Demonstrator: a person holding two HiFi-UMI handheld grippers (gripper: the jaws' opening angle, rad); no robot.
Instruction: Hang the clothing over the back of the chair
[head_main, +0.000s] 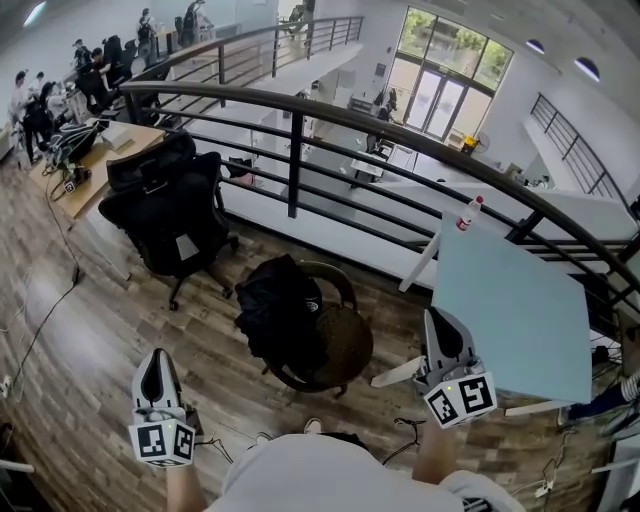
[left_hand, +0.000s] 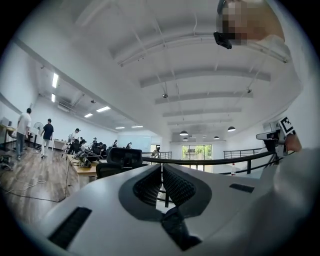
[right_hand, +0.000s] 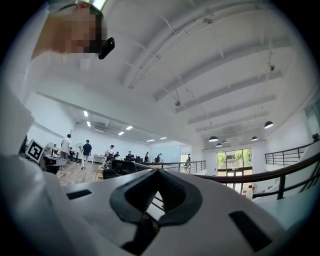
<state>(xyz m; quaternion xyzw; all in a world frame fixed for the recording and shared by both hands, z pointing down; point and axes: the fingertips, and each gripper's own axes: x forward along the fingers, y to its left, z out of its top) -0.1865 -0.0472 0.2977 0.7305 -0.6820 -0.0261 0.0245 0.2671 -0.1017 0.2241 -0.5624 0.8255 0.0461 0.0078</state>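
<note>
A black garment (head_main: 280, 312) is draped over the curved back rim of a round brown chair (head_main: 345, 345) in the middle of the head view, covering the chair's left side. My left gripper (head_main: 158, 360) is low at the left, well short of the chair, jaws shut and empty. My right gripper (head_main: 437, 320) is to the right of the chair, beside the table, also shut with nothing in it. In the left gripper view the left gripper (left_hand: 161, 167) points level toward the railing. In the right gripper view the right gripper (right_hand: 159, 173) has its pads together.
A black railing (head_main: 300, 130) runs behind the chair. A black office chair (head_main: 170, 210) stands at the left by a wooden desk (head_main: 95, 160). A pale blue table (head_main: 515, 300) with a bottle (head_main: 468, 212) stands at the right. Cables lie on the wooden floor (head_main: 90, 330). People are far back left.
</note>
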